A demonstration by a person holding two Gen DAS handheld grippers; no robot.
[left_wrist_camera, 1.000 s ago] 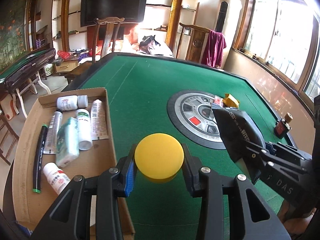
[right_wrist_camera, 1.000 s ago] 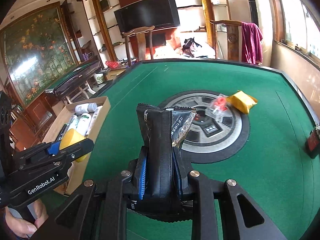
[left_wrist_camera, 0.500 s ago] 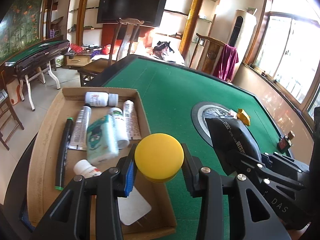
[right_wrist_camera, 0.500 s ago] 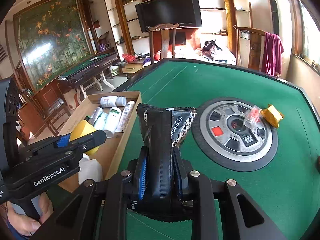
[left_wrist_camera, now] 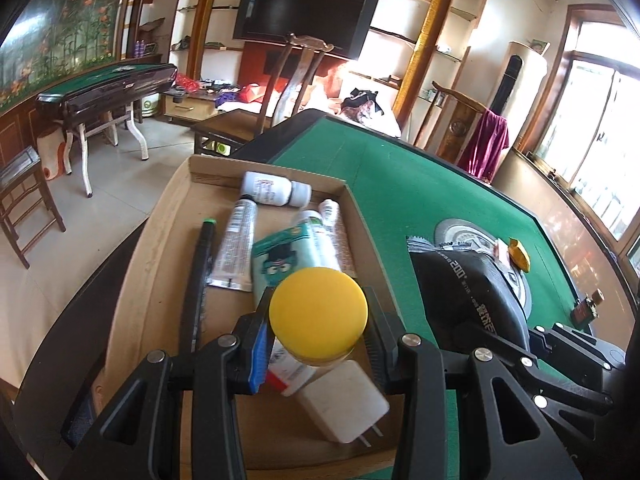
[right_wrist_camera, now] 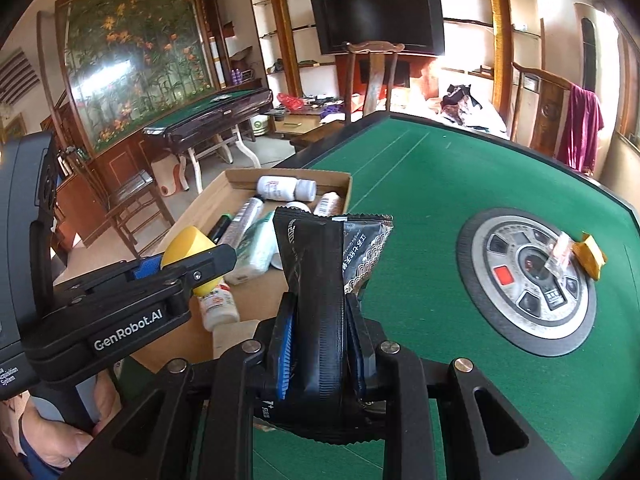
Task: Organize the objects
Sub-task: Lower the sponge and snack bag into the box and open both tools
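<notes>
My left gripper (left_wrist_camera: 318, 332) is shut on a jar with a round yellow lid (left_wrist_camera: 318, 312) and holds it over the near part of a cardboard box (left_wrist_camera: 160, 240); the jar also shows in the right wrist view (right_wrist_camera: 188, 254). The box holds tubes, white bottles (left_wrist_camera: 276, 192), a teal pack (left_wrist_camera: 280, 258), a black pen (left_wrist_camera: 198, 280) and a white plug charger (left_wrist_camera: 344, 408). My right gripper (right_wrist_camera: 320, 344) is shut on a black snack packet (right_wrist_camera: 324, 280), held above the green table just right of the box (right_wrist_camera: 240, 184).
A round grey control panel (right_wrist_camera: 528, 280) sits mid-table with a yellow packet (right_wrist_camera: 590, 254) and a clear sachet (right_wrist_camera: 560, 250) on it. A small dark bottle (left_wrist_camera: 586, 308) stands at the right edge. Chairs and a second table (right_wrist_camera: 208, 116) stand beyond.
Both grippers have swung left, from over the green felt toward the cardboard box. The yellow-lidded jar is now above the box's near end; the snack packet followed alongside.
</notes>
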